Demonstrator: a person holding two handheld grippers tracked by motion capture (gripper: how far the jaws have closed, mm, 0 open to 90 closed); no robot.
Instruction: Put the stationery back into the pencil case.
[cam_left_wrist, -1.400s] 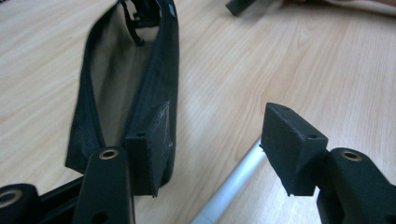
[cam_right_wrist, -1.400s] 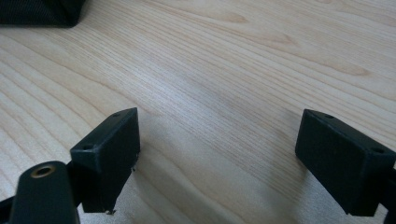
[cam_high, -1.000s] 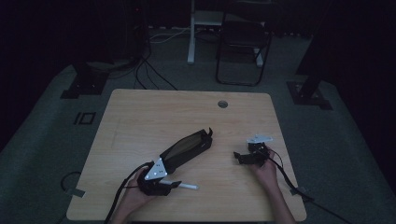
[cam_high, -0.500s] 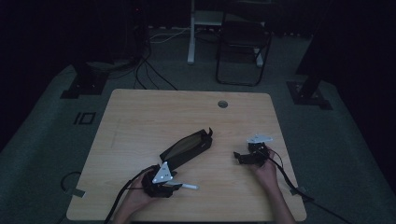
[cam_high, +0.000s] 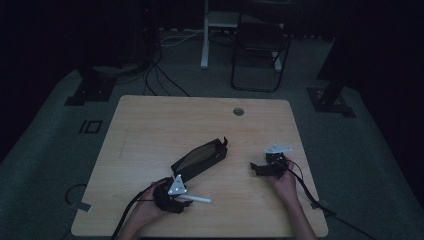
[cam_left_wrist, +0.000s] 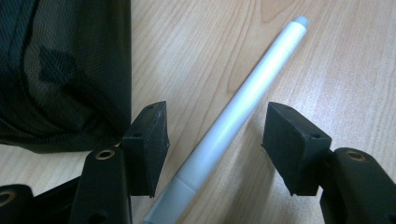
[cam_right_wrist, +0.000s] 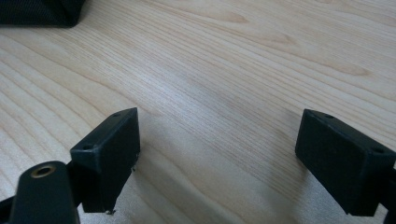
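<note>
The left claw (cam_left_wrist: 215, 140) is sitting released, jaws straddling a slim silver-grey pen (cam_left_wrist: 243, 112) lying on the bench (cam_high: 165, 125) near its front edge, just beside a black mesh pouch (cam_left_wrist: 60, 70). The right claw (cam_right_wrist: 217, 158) is gaping over bare wood.
</note>
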